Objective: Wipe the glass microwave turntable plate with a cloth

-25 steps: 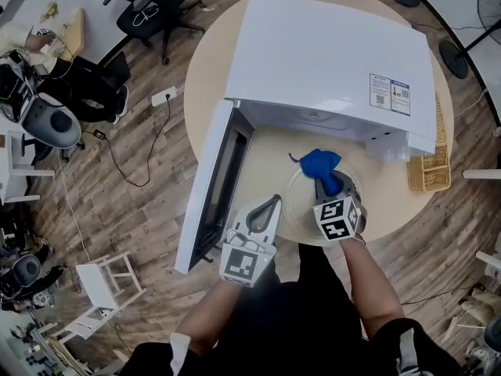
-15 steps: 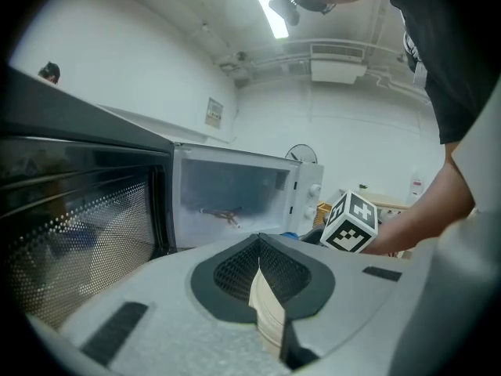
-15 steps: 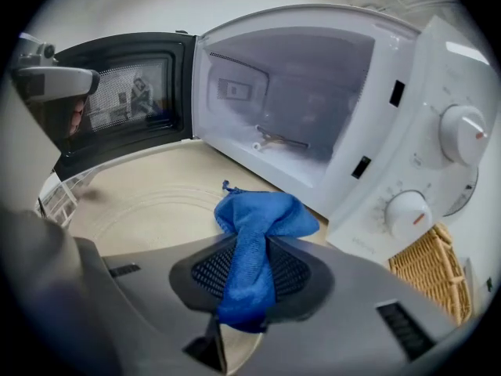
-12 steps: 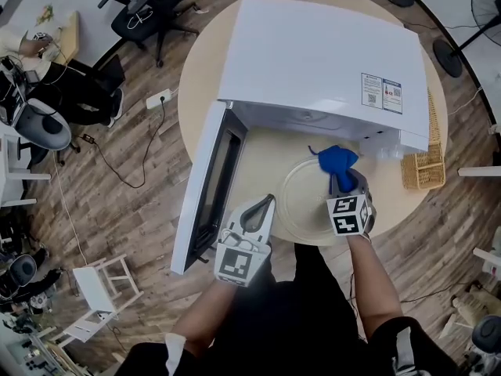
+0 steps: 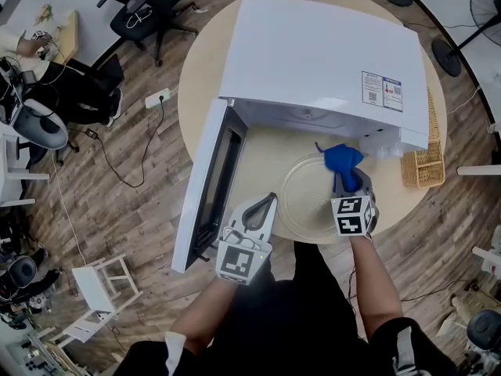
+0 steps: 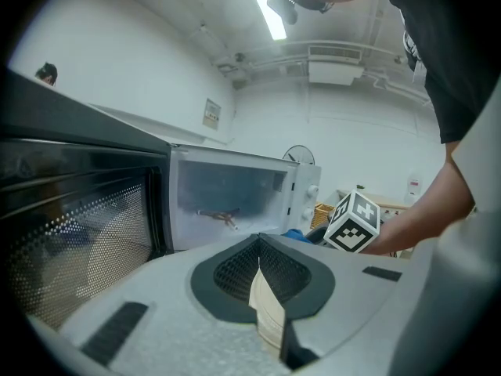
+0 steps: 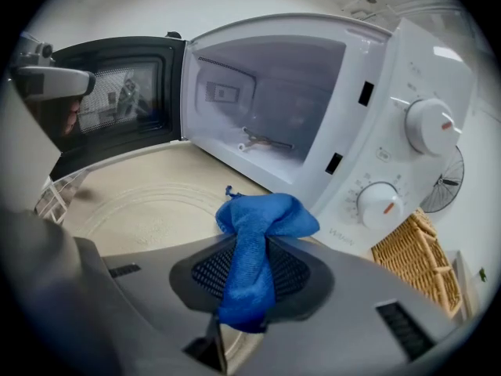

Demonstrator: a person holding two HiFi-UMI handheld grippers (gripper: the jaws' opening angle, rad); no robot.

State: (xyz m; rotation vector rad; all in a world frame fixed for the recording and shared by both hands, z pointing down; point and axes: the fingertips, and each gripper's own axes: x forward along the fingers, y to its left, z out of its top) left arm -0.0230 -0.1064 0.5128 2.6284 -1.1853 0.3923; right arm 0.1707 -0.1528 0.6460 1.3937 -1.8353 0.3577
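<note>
The glass plate (image 5: pixel 307 204) is laid before the open microwave (image 5: pixel 329 61), its dial-side rim overhung by the blue cloth (image 5: pixel 342 159) clamped in the nearer right gripper (image 5: pixel 347 182); the left gripper (image 5: pixel 264 207) is closed empty, door-side.

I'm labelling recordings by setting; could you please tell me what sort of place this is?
Probably an office or lab workspace, not a home kitchen: swivel office chair, power strip on the wood floor, microwave on a round table.

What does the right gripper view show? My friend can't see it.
The right tool pinches a blue cloth at the edge of a glass turntable plate lying on the table. Behind stands a white microwave, door open.
</note>
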